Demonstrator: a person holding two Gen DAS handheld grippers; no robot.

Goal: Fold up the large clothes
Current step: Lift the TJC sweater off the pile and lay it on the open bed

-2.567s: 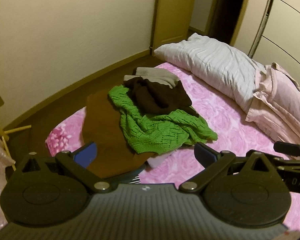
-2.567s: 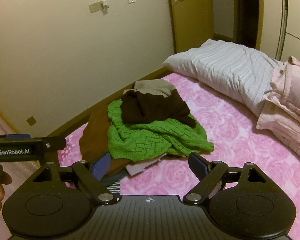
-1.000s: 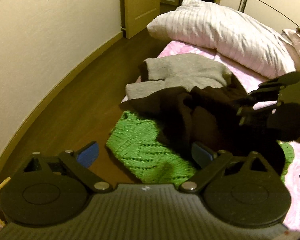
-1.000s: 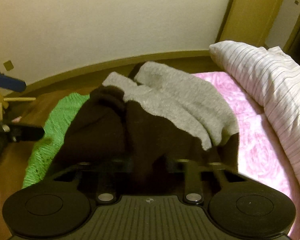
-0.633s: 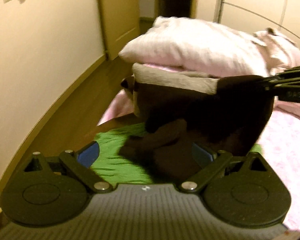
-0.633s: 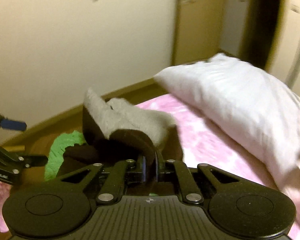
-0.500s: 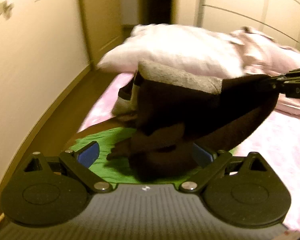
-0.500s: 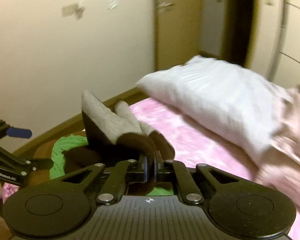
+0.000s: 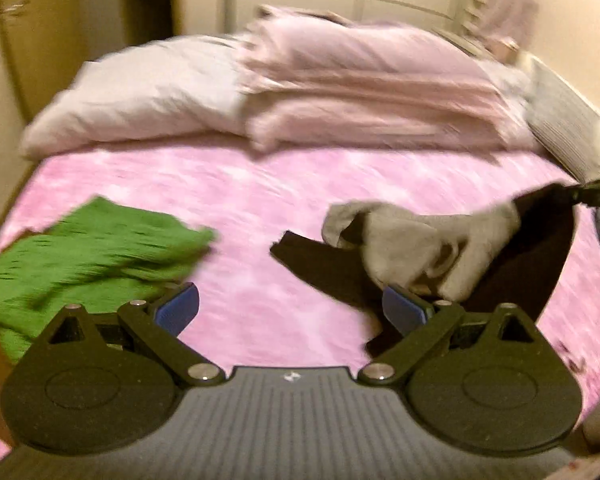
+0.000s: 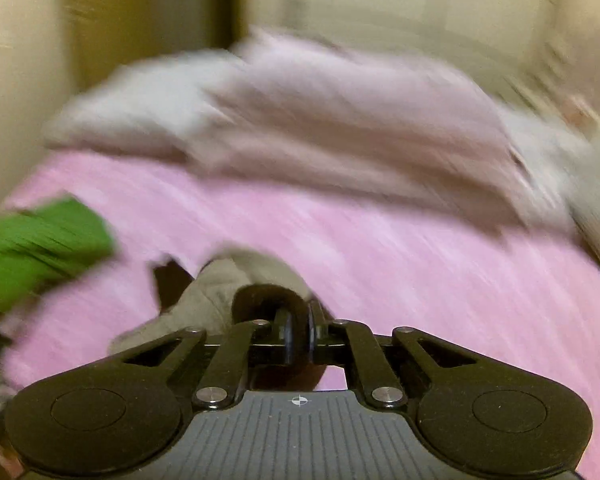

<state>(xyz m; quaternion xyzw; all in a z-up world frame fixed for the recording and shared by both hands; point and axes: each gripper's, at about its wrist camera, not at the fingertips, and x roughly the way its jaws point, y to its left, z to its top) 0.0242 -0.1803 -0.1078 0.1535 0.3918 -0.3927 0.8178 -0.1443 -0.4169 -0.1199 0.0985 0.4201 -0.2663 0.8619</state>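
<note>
My right tongs [image 10: 298, 330] are clenched on a fold of the dark brown garment [image 9: 540, 264], the pads pinching a thick roll of it right at my wrist. Left tongs [image 9: 289, 306] stand wide and released, nothing between the blue pads, only pink bedding showing through the gap.

Biggest thing first: the bed [image 9: 279, 208], a pink cover with a soft rose pattern, gives me a broad flat surface to spread on, which I judge is why I'm carrying the piece out over the bare middle. At its head lie a pale striped pillow [image 9: 139, 96] and a folded pink quilt [image 9: 372, 96] in stacked layers (both smeared by motion blur, so no finer detail).

Next, the green knit sweater [image 9: 79, 252], open lacy weave, rumpled at the left side of the bed, well apart from what I hold.

Then my garment: heavy, matte brown cloth with a grey lining or panel [image 9: 416, 240], fleecy-looking, bunched and drooping. In the left view it hangs from the right tongs at the frame's right edge, a brown flap trailing toward the bed; whether it touches the cover I cannot tell. Held from one point it sags into a clump, so I reckon the free tongs need a second corner to open it out.
</note>
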